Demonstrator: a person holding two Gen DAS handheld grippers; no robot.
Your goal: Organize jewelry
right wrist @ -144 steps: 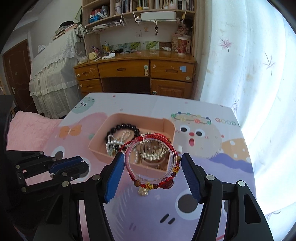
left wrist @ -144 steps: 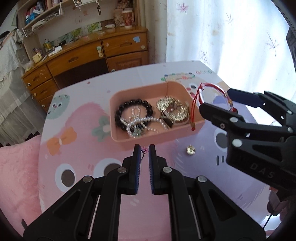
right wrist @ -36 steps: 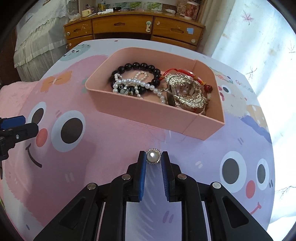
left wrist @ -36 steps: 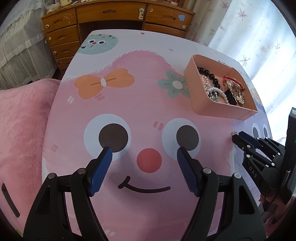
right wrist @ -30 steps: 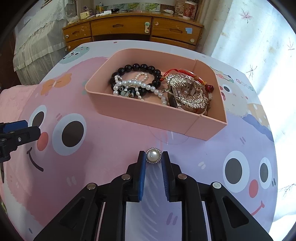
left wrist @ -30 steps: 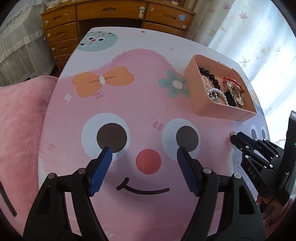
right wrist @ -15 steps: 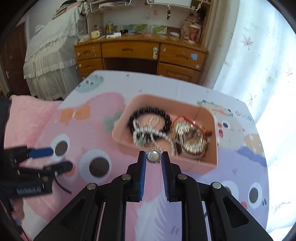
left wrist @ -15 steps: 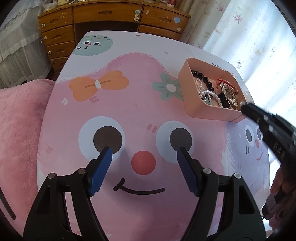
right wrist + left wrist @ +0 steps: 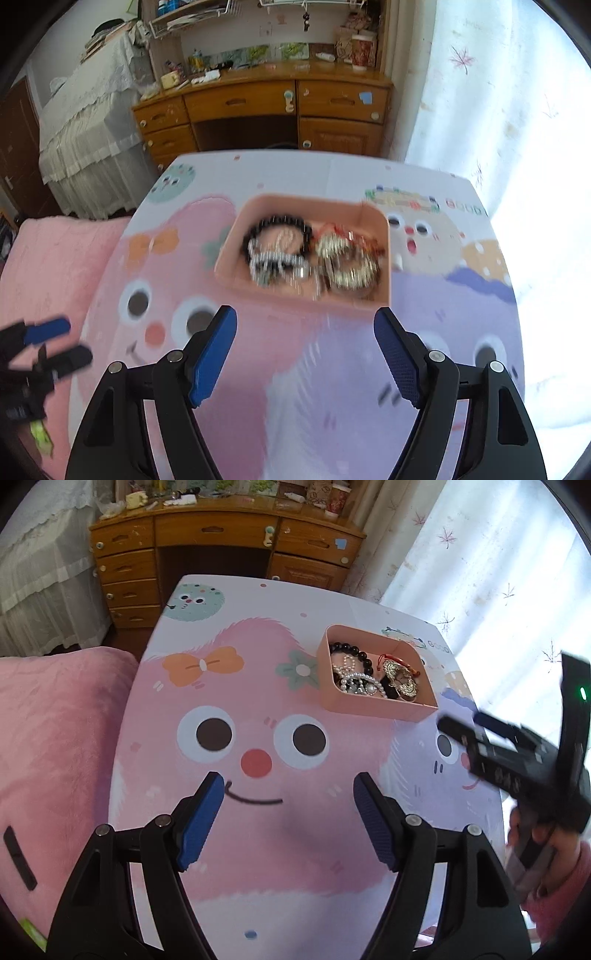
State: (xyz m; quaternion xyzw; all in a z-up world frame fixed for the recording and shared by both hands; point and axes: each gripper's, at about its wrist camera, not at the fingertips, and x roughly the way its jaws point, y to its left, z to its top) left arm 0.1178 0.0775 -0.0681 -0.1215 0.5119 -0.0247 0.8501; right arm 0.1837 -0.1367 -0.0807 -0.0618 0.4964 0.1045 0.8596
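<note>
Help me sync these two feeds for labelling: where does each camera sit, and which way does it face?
Left wrist: sits behind the left tongs, looking down across the cartoon-print table; right tongs and a hand show at right.
Right wrist: sits behind the right tongs, jaws opening with nothing between them, facing the wooden desk; left tongs show at left.
Shared: the pink rectangular jewelry tray.

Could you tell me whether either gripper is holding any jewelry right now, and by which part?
Nothing is held. The left gripper stands open over the tablecloth, and the right gripper is opening with nothing between its fingers, in front of the pink tray.
</note>
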